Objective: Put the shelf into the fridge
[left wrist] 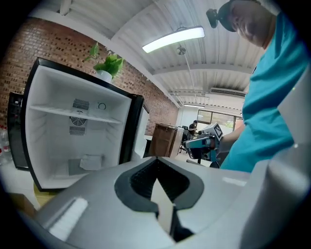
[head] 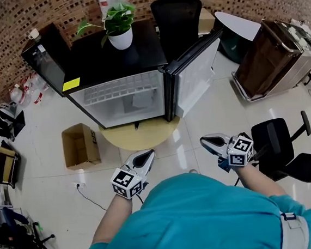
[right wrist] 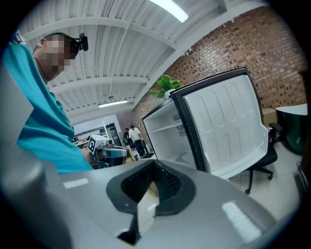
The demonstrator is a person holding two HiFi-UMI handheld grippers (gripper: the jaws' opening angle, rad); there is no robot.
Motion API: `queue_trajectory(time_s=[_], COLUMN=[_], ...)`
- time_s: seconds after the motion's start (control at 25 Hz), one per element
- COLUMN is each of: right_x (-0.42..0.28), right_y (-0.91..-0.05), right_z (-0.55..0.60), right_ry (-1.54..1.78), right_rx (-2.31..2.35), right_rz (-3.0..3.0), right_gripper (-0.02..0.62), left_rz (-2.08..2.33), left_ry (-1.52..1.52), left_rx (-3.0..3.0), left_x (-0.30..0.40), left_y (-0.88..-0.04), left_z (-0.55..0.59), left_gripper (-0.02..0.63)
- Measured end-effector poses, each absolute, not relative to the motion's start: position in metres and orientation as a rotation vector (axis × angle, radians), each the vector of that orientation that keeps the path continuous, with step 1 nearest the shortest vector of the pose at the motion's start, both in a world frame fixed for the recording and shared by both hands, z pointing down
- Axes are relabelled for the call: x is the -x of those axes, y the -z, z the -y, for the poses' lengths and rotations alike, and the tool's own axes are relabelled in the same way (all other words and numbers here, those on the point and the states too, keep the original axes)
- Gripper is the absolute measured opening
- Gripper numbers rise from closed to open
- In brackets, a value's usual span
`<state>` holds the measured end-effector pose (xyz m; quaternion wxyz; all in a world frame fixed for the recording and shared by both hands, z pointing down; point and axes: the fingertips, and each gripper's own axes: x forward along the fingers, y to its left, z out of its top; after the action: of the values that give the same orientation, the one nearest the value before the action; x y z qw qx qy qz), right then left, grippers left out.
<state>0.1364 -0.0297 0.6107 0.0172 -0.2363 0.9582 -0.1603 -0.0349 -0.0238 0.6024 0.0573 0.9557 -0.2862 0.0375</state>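
Observation:
A black mini fridge (head: 88, 103) stands open on the floor ahead of me, its door (head: 197, 73) swung out to the right. One white shelf (head: 120, 89) lies across its white inside; the left gripper view shows this shelf (left wrist: 73, 113) in the upper part, and the right gripper view shows the shelf (right wrist: 165, 127) too. My left gripper (head: 145, 158) is shut and holds nothing, well short of the fridge. My right gripper (head: 209, 142) is level with it, also shut and empty. Both point towards the fridge.
A potted plant (head: 120, 26) sits on the fridge top, which also bears a yellow note (head: 71, 84). The fridge rests on a round wooden base (head: 140, 134). A cardboard box (head: 81, 145) lies left of it, an office chair (head: 280, 142) stands at my right, a brown cabinet (head: 272, 55) farther back.

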Motion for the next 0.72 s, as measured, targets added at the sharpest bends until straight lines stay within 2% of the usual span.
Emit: queue_trajectory(time_s=[0.32, 0.72], right_x=[-0.239, -0.389], right_y=[-0.624, -0.644], right_z=[-0.013, -0.044], right_ry=[0.428, 0.323], right_rx=[0.698, 0.618], right_rz=[-2.947, -3.043], right_gripper=[0.002, 0.002], left_rz=[0.884, 0.849], left_ry=[-0.175, 0.015], left_rx=[-2.945, -2.863], left_x=[-0.073, -0.261], left_y=[-0.619, -0.631], left_z=[-0.030, -0.048], left_gripper=[0.000, 0.000])
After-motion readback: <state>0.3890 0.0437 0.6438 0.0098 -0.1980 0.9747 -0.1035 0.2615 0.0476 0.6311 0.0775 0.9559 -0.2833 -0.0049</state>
